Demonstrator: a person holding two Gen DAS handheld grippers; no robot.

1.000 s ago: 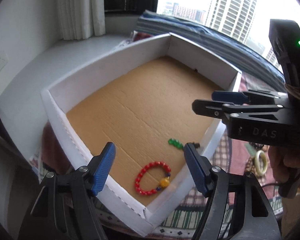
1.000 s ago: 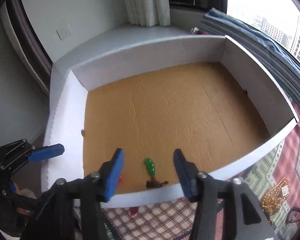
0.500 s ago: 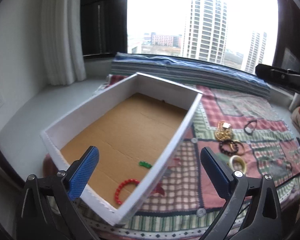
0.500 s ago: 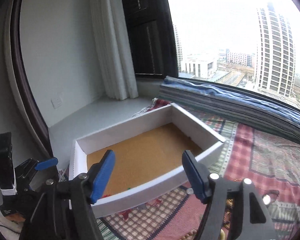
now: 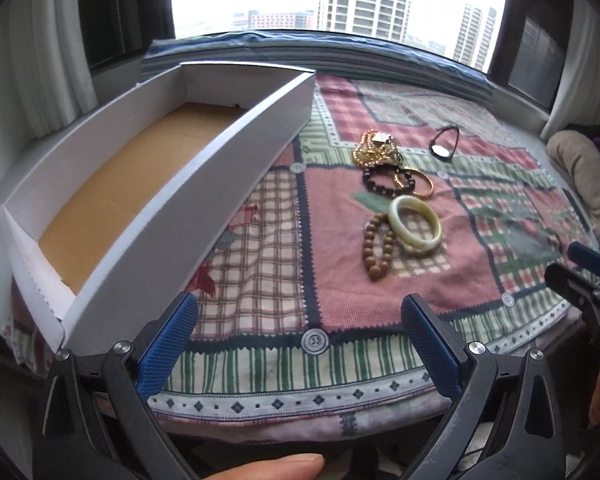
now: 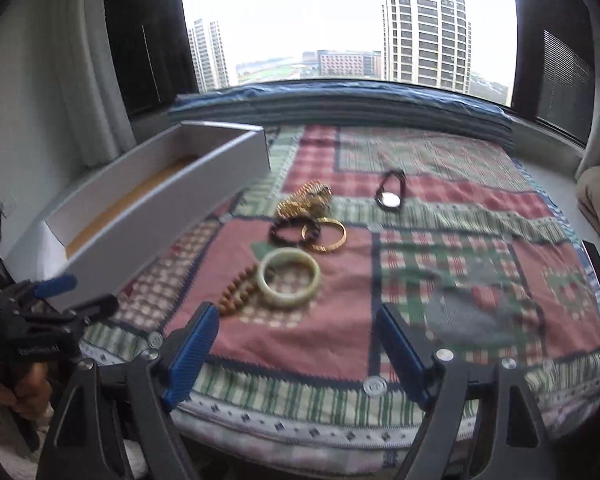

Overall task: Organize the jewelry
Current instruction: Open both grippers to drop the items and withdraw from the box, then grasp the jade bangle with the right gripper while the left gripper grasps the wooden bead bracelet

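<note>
figure: both tools raised above the sorting surface, between picks. the left hand-held gripper (image 5: pixel 300 344) hovers over the near edge of the red-and-green patterned cloth (image 5: pixel 500 240), its blue-padded jaws spread wide with nothing between them; the right hand-held gripper (image 6: pixel 300 346) hangs likewise, wide and empty, aimed at the cluster of pieces. the shallow white cardboard box with a brown corrugated floor (image 5: pixel 204 184) lies along the left side of the cloth, its long wall toward the jewelry, apparently so that each piece travels only a short way; from these angles the wall hides the near part of the floor, so what the box holds cannot be told. the unsorted pieces lie together in the middle of the cloth, well apart from the box: a pale green jade bangle (image 5: pixel 415 225) resting against a brown wooden bead bracelet (image 5: pixel 376 246), beyond them a dark bead bracelet (image 5: pixel 384 182) overlapping a thin gold bangle (image 5: pixel 420 186), then a heap of gold chain (image 5: pixel 374 148), and off to the right a small black-strapped watch (image 5: pixel 444 144). judged from this layout, 6 pieces remain to be moved; the jade bangle, nearest both tools and standing proud of the cloth, seems the easiest next grasp, though lifting it may drag the wooden beads it touches.
</note>
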